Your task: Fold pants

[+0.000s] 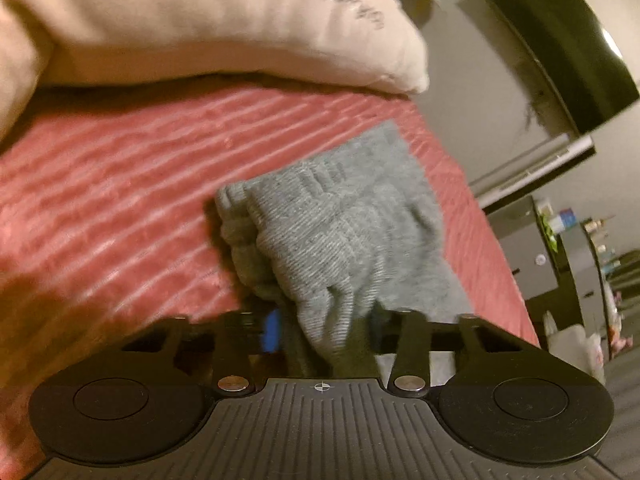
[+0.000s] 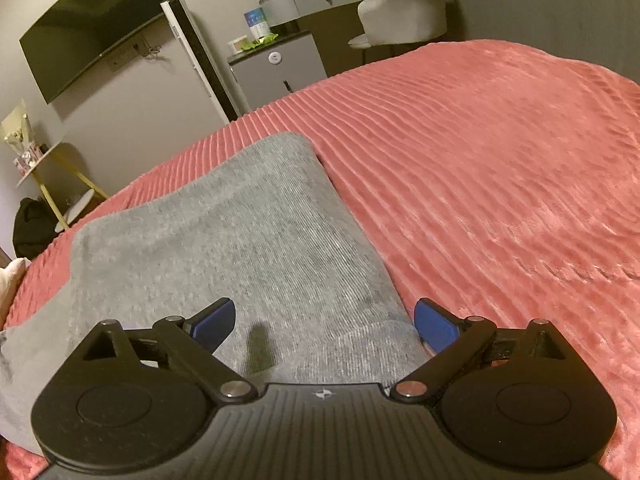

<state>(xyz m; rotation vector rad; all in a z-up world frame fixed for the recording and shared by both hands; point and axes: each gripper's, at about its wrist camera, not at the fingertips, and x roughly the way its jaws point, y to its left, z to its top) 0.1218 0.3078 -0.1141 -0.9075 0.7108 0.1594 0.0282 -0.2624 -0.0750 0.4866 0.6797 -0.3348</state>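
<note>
Grey pants (image 2: 224,248) lie partly folded on the pink ribbed bed cover (image 2: 500,184), below a cream pillow (image 1: 200,20). Left tool (image 1: 324,320) pinches a bunched edge of the pants, likely to carry it over for the next fold. Right tool (image 2: 324,320) hovers over the pants, its blue pads spread wide, holding nothing. Dark lettering on the pillow is too blurred to read.

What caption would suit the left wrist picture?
Left gripper pinches bunched grey ribbed knit pants on a pink ribbed bedspread.
</note>
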